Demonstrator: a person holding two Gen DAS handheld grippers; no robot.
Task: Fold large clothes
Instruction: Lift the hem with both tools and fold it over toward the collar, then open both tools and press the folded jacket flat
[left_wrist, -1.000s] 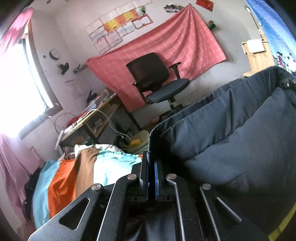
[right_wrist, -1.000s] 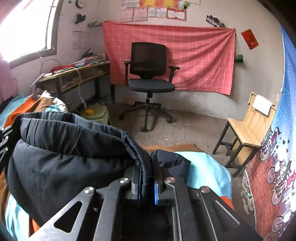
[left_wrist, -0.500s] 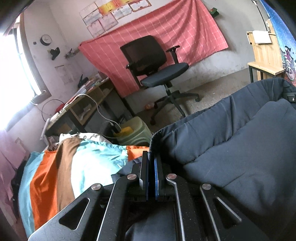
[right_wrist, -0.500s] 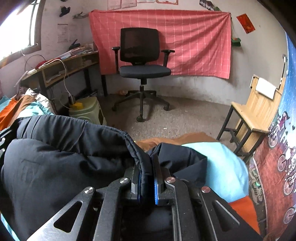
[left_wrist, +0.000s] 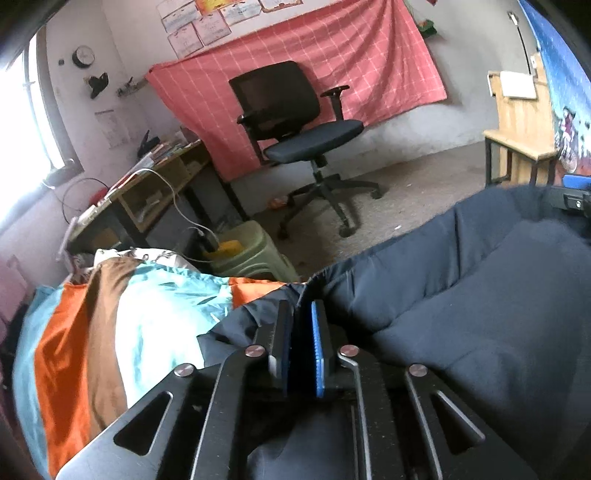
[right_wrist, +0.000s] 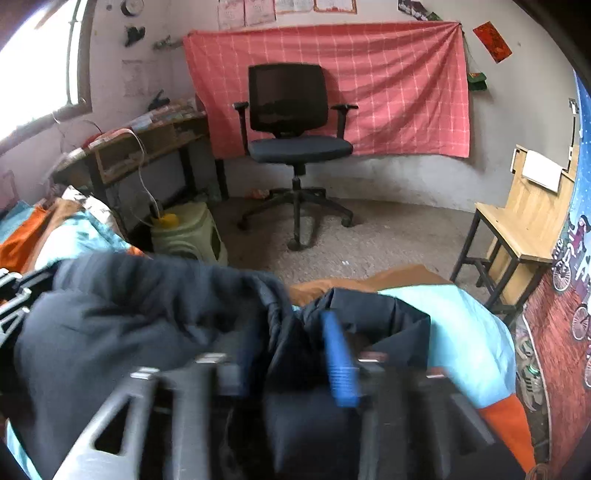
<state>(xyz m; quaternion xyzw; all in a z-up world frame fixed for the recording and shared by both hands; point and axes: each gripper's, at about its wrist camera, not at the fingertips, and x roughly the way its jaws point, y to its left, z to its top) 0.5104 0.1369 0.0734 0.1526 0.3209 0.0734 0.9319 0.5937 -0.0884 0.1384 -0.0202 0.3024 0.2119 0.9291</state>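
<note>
A dark navy padded jacket (left_wrist: 461, 314) lies over the striped bed cover and fills the lower right of the left wrist view. My left gripper (left_wrist: 300, 314) has its blue pads slightly parted around the jacket's hem. In the right wrist view the jacket (right_wrist: 129, 314) bulges at the lower left. My right gripper (right_wrist: 299, 321) is blurred, with its jaws spread apart and the jacket's edge loose between them. The right gripper also shows at the far right edge of the left wrist view (left_wrist: 574, 195).
The bed cover (left_wrist: 122, 332) is striped orange, brown and light blue. A black office chair (right_wrist: 291, 147) stands before a red cloth on the wall. A green stool (right_wrist: 184, 232), a desk (left_wrist: 147, 192) at left and a wooden chair (right_wrist: 517, 229) at right stand on the floor.
Both grippers have come down toward the bed with the jacket. The right jaws have opened and let go of the jacket edge. The left pads have parted slightly.
</note>
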